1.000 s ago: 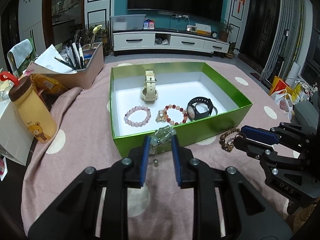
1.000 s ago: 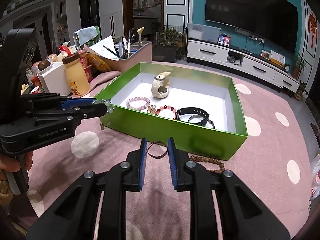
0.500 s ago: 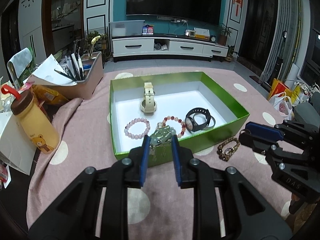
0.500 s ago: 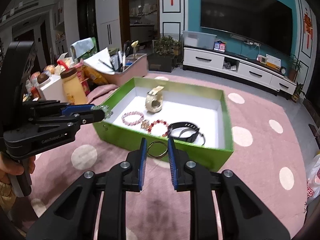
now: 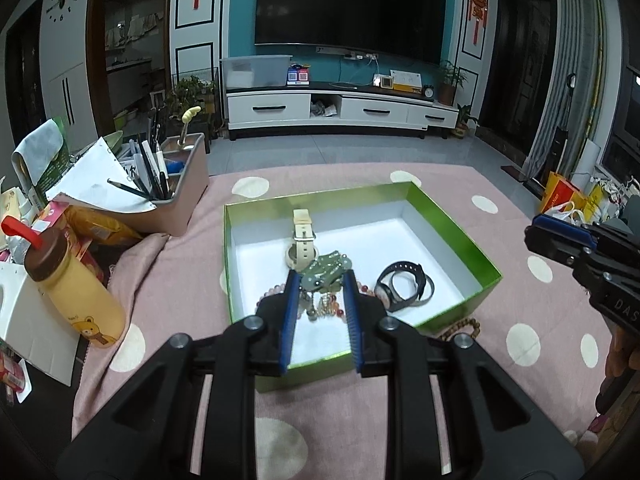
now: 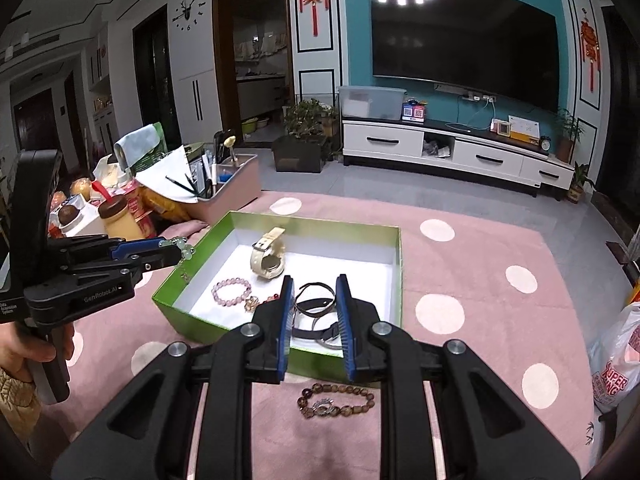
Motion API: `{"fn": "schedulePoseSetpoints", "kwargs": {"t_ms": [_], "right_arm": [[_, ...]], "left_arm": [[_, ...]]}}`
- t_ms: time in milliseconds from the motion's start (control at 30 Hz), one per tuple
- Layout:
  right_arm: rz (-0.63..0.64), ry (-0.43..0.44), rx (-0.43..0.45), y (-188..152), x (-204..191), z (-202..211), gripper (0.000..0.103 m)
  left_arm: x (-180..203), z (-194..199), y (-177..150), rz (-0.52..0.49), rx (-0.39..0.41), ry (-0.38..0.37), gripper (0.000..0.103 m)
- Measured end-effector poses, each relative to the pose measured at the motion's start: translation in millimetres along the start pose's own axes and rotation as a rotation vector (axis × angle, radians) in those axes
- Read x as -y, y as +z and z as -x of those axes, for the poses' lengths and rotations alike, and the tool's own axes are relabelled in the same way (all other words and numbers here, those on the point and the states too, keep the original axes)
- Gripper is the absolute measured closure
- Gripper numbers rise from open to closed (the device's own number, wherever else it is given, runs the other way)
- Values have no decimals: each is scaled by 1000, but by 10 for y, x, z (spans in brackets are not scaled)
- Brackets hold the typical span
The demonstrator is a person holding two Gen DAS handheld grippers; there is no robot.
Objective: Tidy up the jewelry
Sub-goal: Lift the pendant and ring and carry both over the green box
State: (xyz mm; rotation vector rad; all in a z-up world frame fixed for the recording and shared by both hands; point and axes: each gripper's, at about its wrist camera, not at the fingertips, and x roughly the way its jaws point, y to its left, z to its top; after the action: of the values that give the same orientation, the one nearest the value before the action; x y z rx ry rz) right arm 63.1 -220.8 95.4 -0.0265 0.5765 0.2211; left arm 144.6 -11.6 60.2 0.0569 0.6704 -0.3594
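Jewelry held over the green box (image 5: 486, 268)

Left gripper (image 5: 321, 286) pinches a light, dangling jade charm (image 5: 325, 271), best held by its bead cluster; right gripper (image 6: 315, 295) pinches a thin, springy ring (image 6: 317, 303). Watches and bracelets crowd the box; a wooden bracelet (image 6: 335, 400) lies outside at 6 o'clock.

Light: dim room; ceiling lamps are mirrored as glare on the black television screen (image 6: 464, 36), upper centre.
Distortion: edges are bowed, corners blackened.
Focus: sharp throughout.

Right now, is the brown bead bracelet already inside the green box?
No, the brown bead bracelet lies on the pink cloth outside the green box's near wall.
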Motion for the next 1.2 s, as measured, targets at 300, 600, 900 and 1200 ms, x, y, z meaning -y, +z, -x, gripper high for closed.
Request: {"fn": "schedulePoseSetpoints", "kwargs": {"t_ms": [300, 600, 900, 1200], "right_arm": [[-6, -4, 4, 99, 51, -74, 82], [-39, 9, -15, 78, 135, -251, 82], [-59, 13, -45, 76, 209, -451, 82], [-79, 15, -84, 59, 283, -709, 82]], "left_arm": [[-98, -139, 138, 31, -22, -2, 81], [-137, -345, 161, 50, -60, -12, 81], [-149, -580, 178, 54, -97, -11, 81], [-144, -816, 179, 54, -140, -3, 81]]}}
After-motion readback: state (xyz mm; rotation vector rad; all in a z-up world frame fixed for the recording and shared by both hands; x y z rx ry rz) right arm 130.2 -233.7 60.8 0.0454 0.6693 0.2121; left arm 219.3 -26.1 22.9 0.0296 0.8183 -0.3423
